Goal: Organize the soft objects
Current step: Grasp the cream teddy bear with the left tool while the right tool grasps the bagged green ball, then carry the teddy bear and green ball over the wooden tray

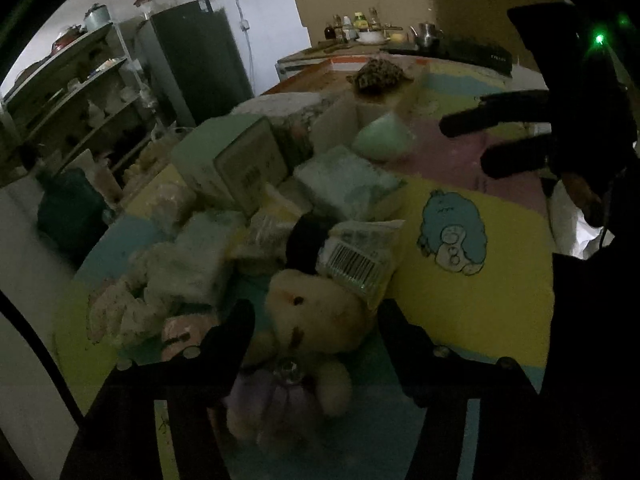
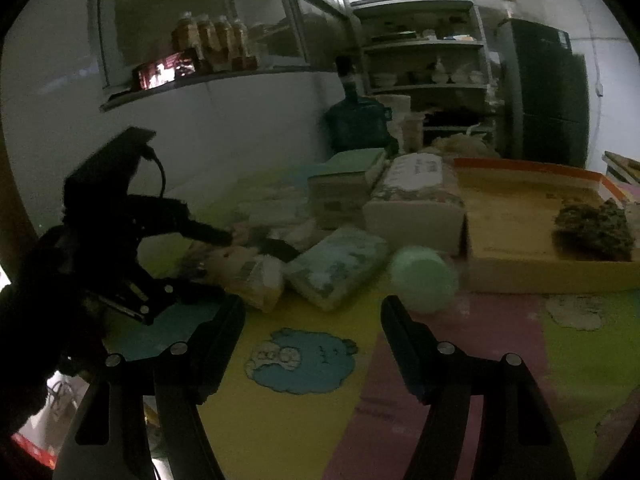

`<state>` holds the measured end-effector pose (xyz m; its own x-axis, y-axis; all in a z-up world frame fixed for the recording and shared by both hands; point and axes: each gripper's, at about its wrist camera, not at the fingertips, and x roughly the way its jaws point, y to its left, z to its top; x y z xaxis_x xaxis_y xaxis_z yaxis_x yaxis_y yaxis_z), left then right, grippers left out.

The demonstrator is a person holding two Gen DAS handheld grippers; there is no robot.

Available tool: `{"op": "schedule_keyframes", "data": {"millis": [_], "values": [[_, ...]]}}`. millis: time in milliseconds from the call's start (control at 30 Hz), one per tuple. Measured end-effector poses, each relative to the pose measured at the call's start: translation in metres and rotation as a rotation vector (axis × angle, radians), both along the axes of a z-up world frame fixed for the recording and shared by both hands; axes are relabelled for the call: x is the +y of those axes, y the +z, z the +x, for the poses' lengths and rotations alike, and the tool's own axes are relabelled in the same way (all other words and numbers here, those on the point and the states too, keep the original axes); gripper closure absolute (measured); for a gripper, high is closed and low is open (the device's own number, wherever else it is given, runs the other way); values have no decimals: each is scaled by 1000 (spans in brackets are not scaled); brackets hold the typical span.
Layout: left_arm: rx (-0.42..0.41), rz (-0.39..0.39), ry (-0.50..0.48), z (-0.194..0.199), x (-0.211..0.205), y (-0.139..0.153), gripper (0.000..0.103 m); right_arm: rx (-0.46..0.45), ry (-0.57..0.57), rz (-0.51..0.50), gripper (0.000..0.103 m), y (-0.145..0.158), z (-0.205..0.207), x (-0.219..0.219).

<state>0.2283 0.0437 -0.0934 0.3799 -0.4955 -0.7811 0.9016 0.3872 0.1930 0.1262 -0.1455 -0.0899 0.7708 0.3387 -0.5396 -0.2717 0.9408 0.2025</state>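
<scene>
The left gripper (image 1: 316, 320) is straddling the cream plush bear in a lilac skirt (image 1: 308, 332) lying on the pastel foam mat (image 1: 480, 280), jaws apart, not yet pressing, likely lining up a grasp. The right gripper (image 2: 312, 316) is hovering wide apart and empty near the pale green soft ball (image 2: 424, 276).

A cream plush bear (image 1: 316, 316) in a lilac dress lay on its back on the mat, a barcoded packet (image 1: 356, 260) against its head. Pale soft packs (image 1: 344, 180) were heaped behind; a green ball (image 2: 424, 276) sat apart.
</scene>
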Motion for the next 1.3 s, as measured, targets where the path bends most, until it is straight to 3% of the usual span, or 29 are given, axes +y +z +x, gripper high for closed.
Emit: {"op": "schedule_keyframes", "data": {"millis": [133, 267, 400, 467, 567, 700, 933, 1300], "values": [[22, -1, 4, 3, 3, -1, 39, 7, -11, 12, 31, -3, 1, -6], [7, 60, 24, 0, 1, -11, 39, 18, -19, 17, 31, -6, 3, -9], [4, 36, 70, -6, 6, -12, 55, 16, -47, 22, 31, -6, 5, -17], [-23, 18, 126, -11, 9, -12, 57, 22, -75, 22, 31, -6, 8, -24], [-66, -26, 235, -18, 14, -11, 62, 31, -104, 18, 31, -7, 14, -32], [-93, -157, 429, -36, 29, -2, 63, 56, -131, -11, 31, -10, 26, -39], [-122, -342, 636, -66, 45, 20, 63, 97, -124, -39, 31, -16, 45, -37], [-142, -439, 863, -88, 37, 22, 63, 181, -149, -126, 31, -20, 69, -27]]}}
